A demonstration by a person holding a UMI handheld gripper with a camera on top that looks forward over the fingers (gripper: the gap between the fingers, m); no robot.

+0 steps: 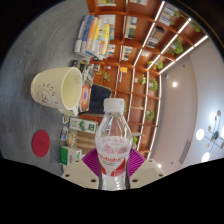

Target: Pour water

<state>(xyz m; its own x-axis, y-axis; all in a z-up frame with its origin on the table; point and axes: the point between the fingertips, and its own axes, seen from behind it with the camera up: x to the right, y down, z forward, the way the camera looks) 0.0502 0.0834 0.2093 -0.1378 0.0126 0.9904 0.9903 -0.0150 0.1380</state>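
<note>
Your jaws are clamped on the clear plastic bottle (113, 143), ribbed body with white screw cap, both pink pads (92, 160) pressing its sides. A cream round mug (56, 88) lies tipped, beyond the bottle, above the grey bench (25, 55).

The bottle (113, 146) bears a pink label; its print is unreadable.

The tongs (113, 165) show two fingers bearing magenta pads (92, 162) on their inner faces, with pale, cream-coloured outer bodies visible beside each pad; no hand or sleeve is visible.
</note>
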